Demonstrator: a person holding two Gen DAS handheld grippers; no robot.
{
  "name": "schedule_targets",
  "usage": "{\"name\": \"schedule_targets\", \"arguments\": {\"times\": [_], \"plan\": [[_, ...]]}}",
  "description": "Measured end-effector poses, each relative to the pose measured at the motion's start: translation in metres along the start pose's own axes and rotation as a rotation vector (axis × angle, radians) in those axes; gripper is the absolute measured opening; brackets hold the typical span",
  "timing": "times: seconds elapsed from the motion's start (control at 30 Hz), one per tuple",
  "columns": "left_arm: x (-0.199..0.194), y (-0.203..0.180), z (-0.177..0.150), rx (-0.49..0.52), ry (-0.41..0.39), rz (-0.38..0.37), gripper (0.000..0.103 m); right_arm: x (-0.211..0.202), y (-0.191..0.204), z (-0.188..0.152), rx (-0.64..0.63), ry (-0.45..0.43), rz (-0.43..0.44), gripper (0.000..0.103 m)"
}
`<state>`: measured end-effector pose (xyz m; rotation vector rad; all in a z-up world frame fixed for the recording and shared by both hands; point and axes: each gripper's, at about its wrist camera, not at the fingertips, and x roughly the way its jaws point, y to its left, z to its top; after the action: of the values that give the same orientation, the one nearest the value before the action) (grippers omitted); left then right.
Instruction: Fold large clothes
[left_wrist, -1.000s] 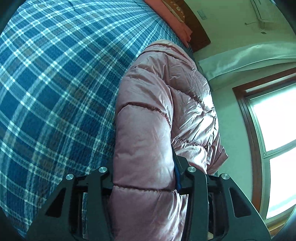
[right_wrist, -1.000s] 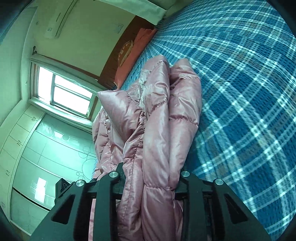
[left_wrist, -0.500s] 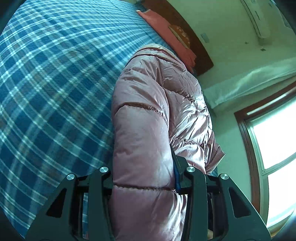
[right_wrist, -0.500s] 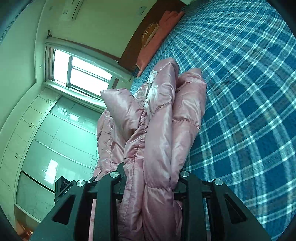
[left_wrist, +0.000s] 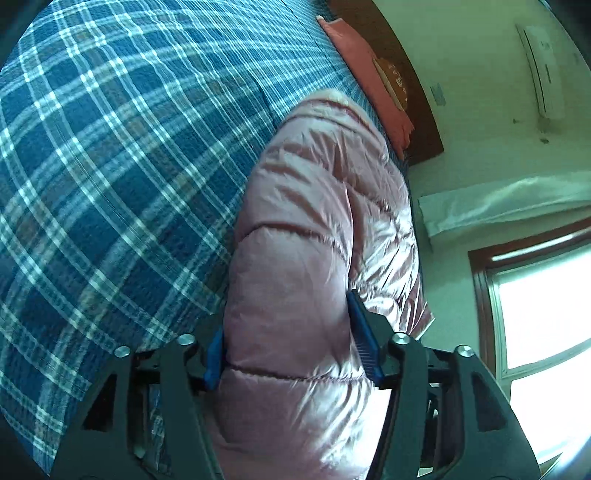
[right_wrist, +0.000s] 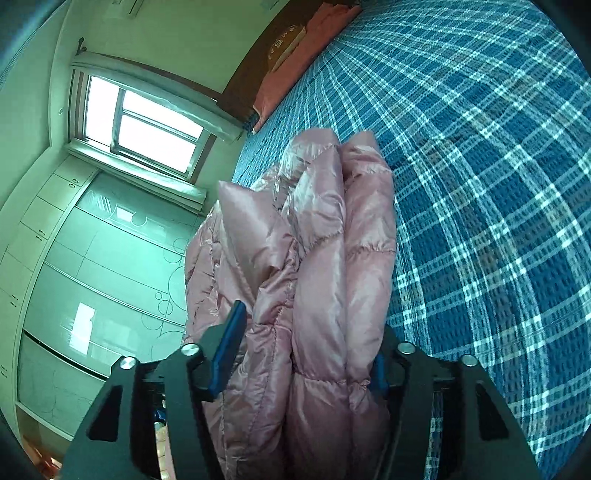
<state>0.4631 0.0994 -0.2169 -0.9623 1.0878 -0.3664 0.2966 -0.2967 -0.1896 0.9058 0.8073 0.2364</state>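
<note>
two claws are clamped on one pink puffer jacket (left_wrist: 306, 258), which is held up off the blue plaid bed (left_wrist: 110, 166): the left claw (left_wrist: 291, 354) is closed on a single quilted panel, the right claw (right_wrist: 303, 350) on a thicker bunch of gathered layers. from each claw the jacket's long axis is seen running straight ahead along the fingers, with the bed lying to the outer side of both. neither claw can be judged nearer the bed, so the lay-down is likely best shared by both.

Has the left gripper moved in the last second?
Yes. The left gripper, shut on the pink jacket, has swung: the headboard sits lower and further right in its view.
</note>
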Motion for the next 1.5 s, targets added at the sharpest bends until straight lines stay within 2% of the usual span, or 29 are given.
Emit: {"name": "schedule_targets", "arguments": {"times": [0.13, 0.23, 0.33, 0.37, 0.4, 0.43, 0.5, 0.57, 0.8, 1.03, 1.1, 1.2, 1.27, 1.33, 1.4, 1.47, 1.5], "plan": [[-0.002, -0.005, 0.010, -0.014, -0.044, 0.012, 0.065, 0.007, 0.000, 0.020, 0.026, 0.011, -0.019, 0.069], [0.007, -0.008, 0.019, -0.016, -0.052, 0.029, 0.066, 0.016, -0.002, 0.035, 0.048, -0.001, -0.038, 0.070], [0.021, -0.013, 0.024, -0.023, -0.040, 0.036, 0.066, 0.030, -0.012, 0.047, 0.124, 0.001, -0.004, 0.070], [0.026, -0.016, 0.026, -0.012, -0.039, 0.048, 0.066, 0.034, -0.014, 0.050, 0.134, 0.006, 0.003, 0.068], [0.029, -0.018, 0.026, 0.001, -0.044, 0.063, 0.066, 0.037, -0.012, 0.055, 0.135, 0.000, -0.004, 0.054], [0.033, -0.020, 0.027, 0.010, -0.046, 0.068, 0.064, 0.039, -0.014, 0.057, 0.141, -0.002, -0.002, 0.045], [0.040, -0.022, 0.027, 0.027, -0.046, 0.072, 0.057, 0.044, -0.023, 0.059, 0.161, -0.009, 0.016, 0.032], [0.048, -0.023, 0.030, 0.038, -0.055, 0.071, 0.051, 0.047, -0.030, 0.062, 0.168, -0.029, 0.012, 0.026], [0.068, -0.023, 0.034, 0.078, -0.051, 0.092, 0.050, 0.048, -0.065, 0.052, 0.213, -0.038, 0.031, 0.023], [0.066, -0.023, 0.032, 0.085, -0.043, 0.099, 0.050, 0.042, -0.065, 0.046, 0.206, -0.029, 0.037, 0.023], [0.064, -0.023, 0.032, 0.096, -0.038, 0.104, 0.051, 0.043, -0.067, 0.048, 0.206, -0.027, 0.037, 0.024], [0.055, -0.024, 0.030, 0.105, -0.037, 0.112, 0.052, 0.035, -0.062, 0.047, 0.189, -0.026, 0.020, 0.032], [0.047, -0.025, 0.027, 0.120, -0.041, 0.116, 0.056, 0.025, -0.057, 0.044, 0.171, -0.022, 0.011, 0.040], [0.035, -0.025, 0.021, 0.135, -0.048, 0.114, 0.060, 0.013, -0.051, 0.039, 0.151, -0.022, 0.006, 0.056], [0.025, -0.024, 0.014, 0.147, -0.044, 0.108, 0.061, -0.001, -0.044, 0.028, 0.125, -0.031, -0.005, 0.065], [0.013, -0.018, 0.003, 0.141, -0.040, 0.094, 0.067, -0.013, -0.040, 0.015, 0.113, -0.026, -0.012, 0.069], [0.006, -0.014, -0.003, 0.134, -0.038, 0.083, 0.067, -0.018, -0.039, 0.006, 0.114, -0.017, -0.011, 0.069]]}}
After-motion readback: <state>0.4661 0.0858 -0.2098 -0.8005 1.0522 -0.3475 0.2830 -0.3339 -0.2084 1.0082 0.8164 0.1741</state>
